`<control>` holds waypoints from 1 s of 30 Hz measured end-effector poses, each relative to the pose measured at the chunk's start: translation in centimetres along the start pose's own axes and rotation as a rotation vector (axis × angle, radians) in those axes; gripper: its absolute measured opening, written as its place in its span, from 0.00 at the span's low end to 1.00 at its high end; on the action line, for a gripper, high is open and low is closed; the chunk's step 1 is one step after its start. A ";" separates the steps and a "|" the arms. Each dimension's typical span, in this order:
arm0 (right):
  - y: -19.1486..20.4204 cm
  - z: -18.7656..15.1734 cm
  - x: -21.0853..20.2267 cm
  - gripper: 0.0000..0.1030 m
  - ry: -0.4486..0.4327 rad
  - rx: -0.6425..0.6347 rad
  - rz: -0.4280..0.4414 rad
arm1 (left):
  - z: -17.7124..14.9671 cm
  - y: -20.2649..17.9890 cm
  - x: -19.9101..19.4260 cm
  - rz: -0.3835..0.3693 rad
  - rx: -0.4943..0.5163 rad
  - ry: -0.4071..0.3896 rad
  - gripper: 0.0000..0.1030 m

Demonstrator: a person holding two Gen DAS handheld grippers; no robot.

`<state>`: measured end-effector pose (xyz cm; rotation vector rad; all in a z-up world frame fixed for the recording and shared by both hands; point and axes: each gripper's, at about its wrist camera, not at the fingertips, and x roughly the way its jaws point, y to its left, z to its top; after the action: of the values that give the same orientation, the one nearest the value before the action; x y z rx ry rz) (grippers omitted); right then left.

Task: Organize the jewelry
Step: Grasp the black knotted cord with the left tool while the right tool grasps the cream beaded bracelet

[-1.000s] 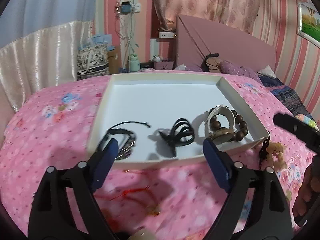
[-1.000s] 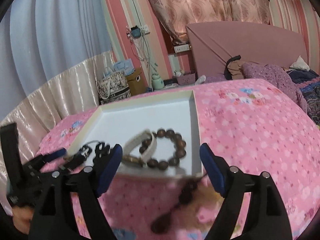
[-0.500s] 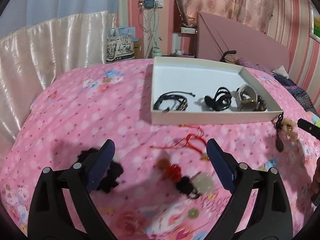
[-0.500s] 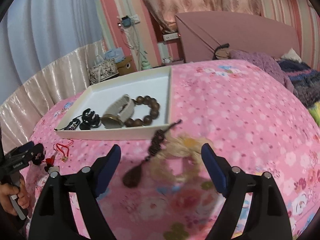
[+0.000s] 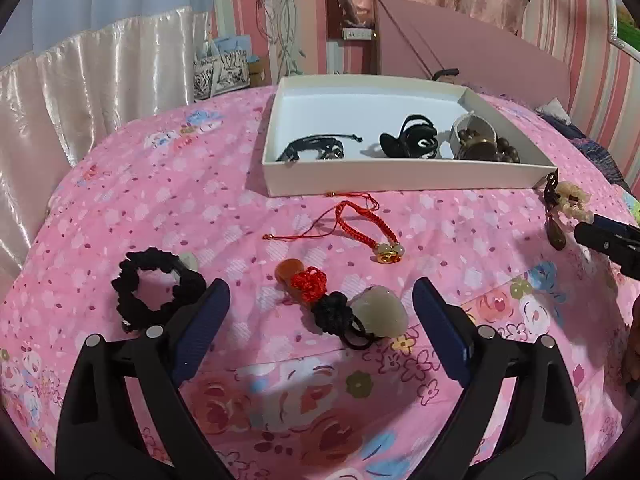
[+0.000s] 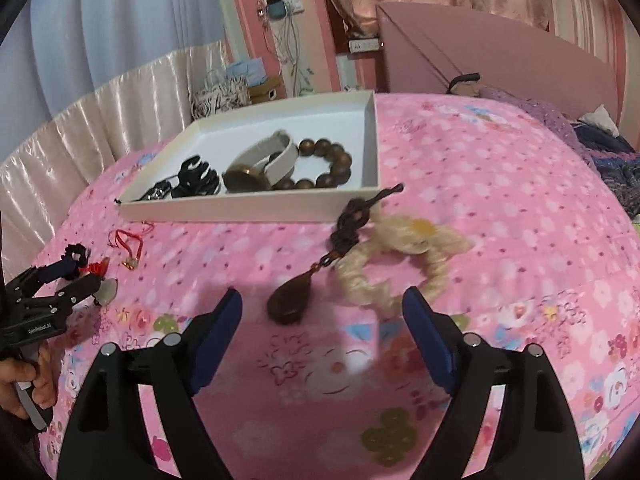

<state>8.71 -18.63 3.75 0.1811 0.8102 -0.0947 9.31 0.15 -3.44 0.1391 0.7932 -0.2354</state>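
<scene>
**Two grippers spread wide above loose jewelry on the bed**

Left gripper (image 5: 320,308) jaws apart, nothing pinched, over a pale stone pendant with red and black knots (image 5: 344,304); black scrunchie (image 5: 156,288) just beside its left finger. Right gripper (image 6: 322,316) spread, empty, over a dark teardrop pendant on brown cord (image 6: 290,304) touching a cream scrunchie (image 6: 400,264). Shallow white cardboard tray (image 5: 400,178) on the pink floral bedspread (image 5: 160,200) holds a brown wooden bead bracelet (image 6: 332,168), near its front-right corner.

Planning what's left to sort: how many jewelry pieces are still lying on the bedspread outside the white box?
5: black scrunchie, knotted stone charm, red cord bracelet, dark teardrop pendant, cream scrunchie. Others may be hidden.
</scene>
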 end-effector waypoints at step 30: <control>3.0 -0.1 1.5 0.24 0.053 -0.069 -0.062 | -0.3 -1.4 0.0 -0.112 0.007 -0.008 0.20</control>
<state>10.16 -15.73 2.93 0.0935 0.8705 -0.1202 8.74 -1.17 -3.68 0.1001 0.7930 -0.3446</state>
